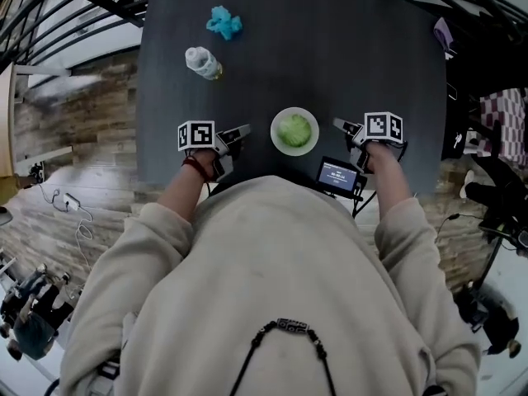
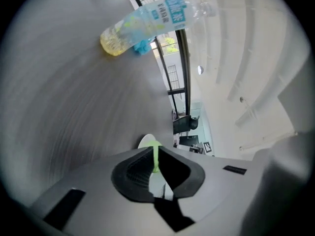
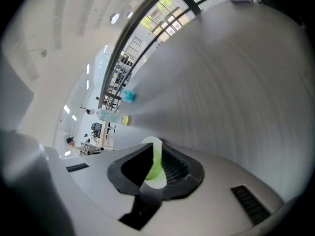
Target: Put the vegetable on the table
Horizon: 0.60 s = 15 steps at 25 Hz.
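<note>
The green leafy vegetable (image 1: 294,130) sits in a small white bowl (image 1: 294,152), and the bowl stands on the dark table (image 1: 330,48), so the vegetable rests on the bowl rather than on the table top. It lies between the two tools: just to the right of the left gripper (image 1: 241,129) and just to the left of the right gripper (image 1: 338,124). Both point inward at the bowl from either side, and neither touches it. In each gripper view the green shows straight ahead through the slit between the jaws, so either tool is already lined up on it. The right gripper's tips look a shade nearer the rim, though the difference is slight. The vegetable reads as a rounded clump with no clear long axis, so by my judgement no approach angle is favoured. The left gripper's jaws are drawn together to a hairline gap with nothing clamped. The right gripper's jaws are also close together, with a slightly wider slit, and grip nothing. To take the vegetable, whichever tool goes in would need to spread its jaws before closing over the clump from above the rim. Farther beyond the left gripper a plastic bottle (image 1: 203,63) lies on its side, with a blue object (image 1: 223,23) past it. A small screen device (image 1: 338,175) sits just behind the right gripper, at the table's near edge.
</note>
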### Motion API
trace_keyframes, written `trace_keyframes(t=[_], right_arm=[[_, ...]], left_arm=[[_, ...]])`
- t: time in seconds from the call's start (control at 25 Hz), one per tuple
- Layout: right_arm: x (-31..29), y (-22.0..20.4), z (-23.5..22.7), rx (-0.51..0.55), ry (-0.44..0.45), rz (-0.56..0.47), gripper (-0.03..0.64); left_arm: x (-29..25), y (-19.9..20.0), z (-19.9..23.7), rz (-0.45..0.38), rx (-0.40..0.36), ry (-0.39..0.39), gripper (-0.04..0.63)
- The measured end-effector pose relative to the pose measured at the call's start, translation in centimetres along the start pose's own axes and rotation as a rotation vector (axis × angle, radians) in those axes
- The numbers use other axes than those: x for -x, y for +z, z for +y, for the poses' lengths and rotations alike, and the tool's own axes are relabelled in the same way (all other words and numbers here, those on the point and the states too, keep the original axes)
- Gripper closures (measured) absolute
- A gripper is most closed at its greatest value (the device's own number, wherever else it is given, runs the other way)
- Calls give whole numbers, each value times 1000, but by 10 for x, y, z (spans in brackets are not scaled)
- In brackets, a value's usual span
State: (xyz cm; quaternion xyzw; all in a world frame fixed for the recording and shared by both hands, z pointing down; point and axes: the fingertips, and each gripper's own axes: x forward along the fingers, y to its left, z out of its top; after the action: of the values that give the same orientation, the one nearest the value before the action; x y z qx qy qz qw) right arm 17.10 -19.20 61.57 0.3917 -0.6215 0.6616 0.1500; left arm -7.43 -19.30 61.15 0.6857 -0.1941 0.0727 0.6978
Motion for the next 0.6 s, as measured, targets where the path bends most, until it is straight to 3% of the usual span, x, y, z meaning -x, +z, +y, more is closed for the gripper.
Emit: trace_keyframes(t=[0.04, 0.08, 0.24, 0.32, 0.4, 0.6], right_arm=[[9, 8, 9, 38, 3, -45, 577], [17, 16, 18, 70, 11, -87, 589], [48, 36, 65, 181, 61, -180, 598], [68, 42, 91, 295, 41, -223, 598], [96, 53, 126, 437, 27, -301, 600], [163, 58, 233, 751, 50, -511, 601]], left_arm=[[6, 4, -10, -23, -19, -23, 587], [11, 10, -22, -44, -39, -47, 588], [27, 46, -72, -157, -142, -125, 589], [37, 65, -103, -232, -227, -145, 589], [47, 81, -145, -282, -389, -132, 589], [72, 81, -268, -366, -1010, -32, 588]])
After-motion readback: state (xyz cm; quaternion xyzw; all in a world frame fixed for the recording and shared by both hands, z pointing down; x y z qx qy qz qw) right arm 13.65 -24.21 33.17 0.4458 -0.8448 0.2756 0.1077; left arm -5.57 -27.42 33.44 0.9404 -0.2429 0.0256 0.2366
